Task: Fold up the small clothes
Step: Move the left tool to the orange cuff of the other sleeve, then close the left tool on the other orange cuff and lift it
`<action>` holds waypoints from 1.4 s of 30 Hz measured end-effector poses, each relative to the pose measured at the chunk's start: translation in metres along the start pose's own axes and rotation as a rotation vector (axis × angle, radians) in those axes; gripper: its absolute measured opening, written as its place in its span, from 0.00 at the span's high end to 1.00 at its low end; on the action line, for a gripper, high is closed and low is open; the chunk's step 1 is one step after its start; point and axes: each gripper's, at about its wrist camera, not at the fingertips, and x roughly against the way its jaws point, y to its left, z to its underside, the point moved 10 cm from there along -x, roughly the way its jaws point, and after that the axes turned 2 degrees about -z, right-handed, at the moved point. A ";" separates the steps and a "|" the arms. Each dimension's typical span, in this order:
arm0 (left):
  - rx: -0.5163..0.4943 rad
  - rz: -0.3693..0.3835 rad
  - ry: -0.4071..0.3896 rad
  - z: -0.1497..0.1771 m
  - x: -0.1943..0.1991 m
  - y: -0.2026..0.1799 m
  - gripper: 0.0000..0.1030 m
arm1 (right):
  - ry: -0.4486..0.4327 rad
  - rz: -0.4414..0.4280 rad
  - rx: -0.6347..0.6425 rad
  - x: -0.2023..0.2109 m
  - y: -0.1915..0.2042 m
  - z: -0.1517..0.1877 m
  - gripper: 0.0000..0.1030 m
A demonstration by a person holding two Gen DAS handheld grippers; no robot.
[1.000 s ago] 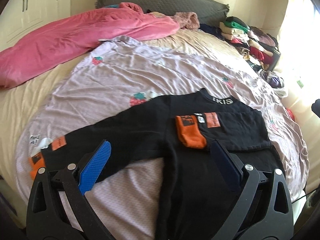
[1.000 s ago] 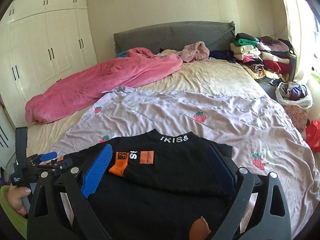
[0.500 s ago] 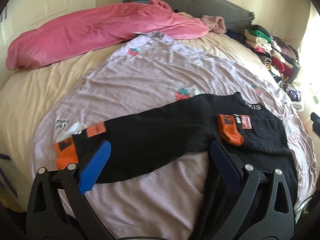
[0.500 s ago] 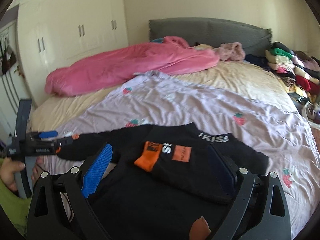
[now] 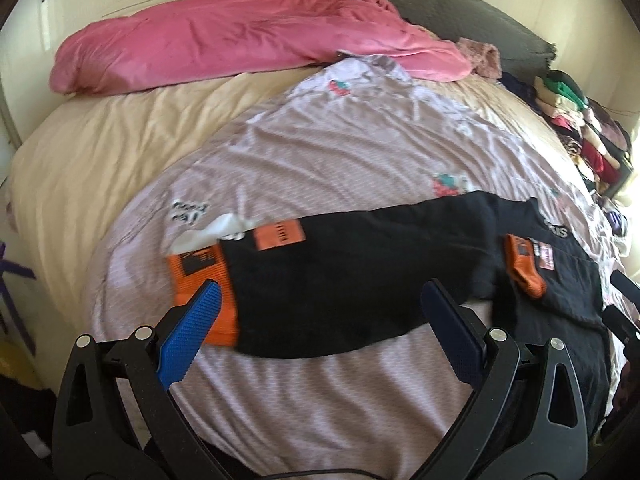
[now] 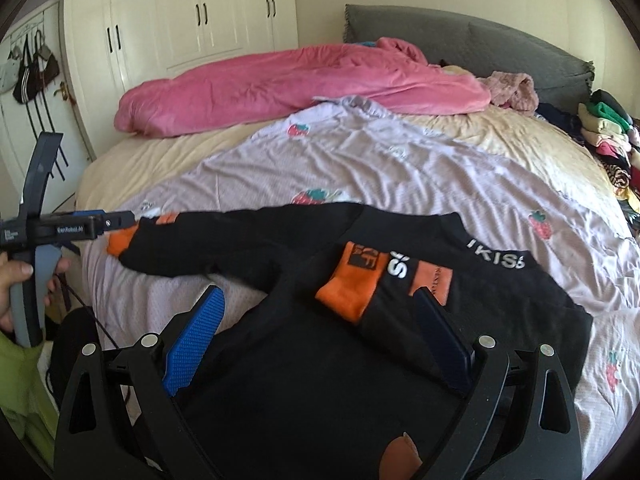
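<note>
A black sweater (image 6: 304,360) with orange cuffs lies on a lilac strawberry sheet (image 6: 400,176). Its right sleeve is folded across the chest, with the cuff (image 6: 348,288) beside the white lettering. The left sleeve (image 5: 360,272) stretches out flat to the left and ends in an orange cuff (image 5: 196,272). My left gripper (image 5: 320,292) is open just in front of that sleeve, its blue fingertip over the cuff. From the right wrist view, the left gripper (image 6: 92,226) is held by a hand and reaches the cuff's end. My right gripper (image 6: 319,296) hangs open over the sweater's body, holding nothing.
A pink duvet (image 6: 288,88) lies across the far side of the bed, before a grey headboard (image 6: 460,40). Stacked folded clothes (image 6: 608,128) sit at the right. White wardrobe doors (image 6: 192,20) and hanging bags (image 6: 32,68) are at the left.
Both views have swung left along the bed. My left gripper has travelled from the sweater's body out to the stretched sleeve's orange cuff. Both grippers have stayed open.
</note>
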 end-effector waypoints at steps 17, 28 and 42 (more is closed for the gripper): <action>0.179 -0.071 0.069 0.028 -0.038 0.084 0.09 | 0.064 -0.016 0.021 -0.034 0.004 0.011 0.09; 0.164 -0.076 0.052 0.029 -0.051 0.078 0.55 | 0.057 -0.043 -0.024 -0.038 -0.003 0.014 0.09; 0.090 0.094 -0.065 -0.008 -0.010 0.020 0.91 | 0.024 -0.017 -0.087 -0.023 -0.032 0.022 0.09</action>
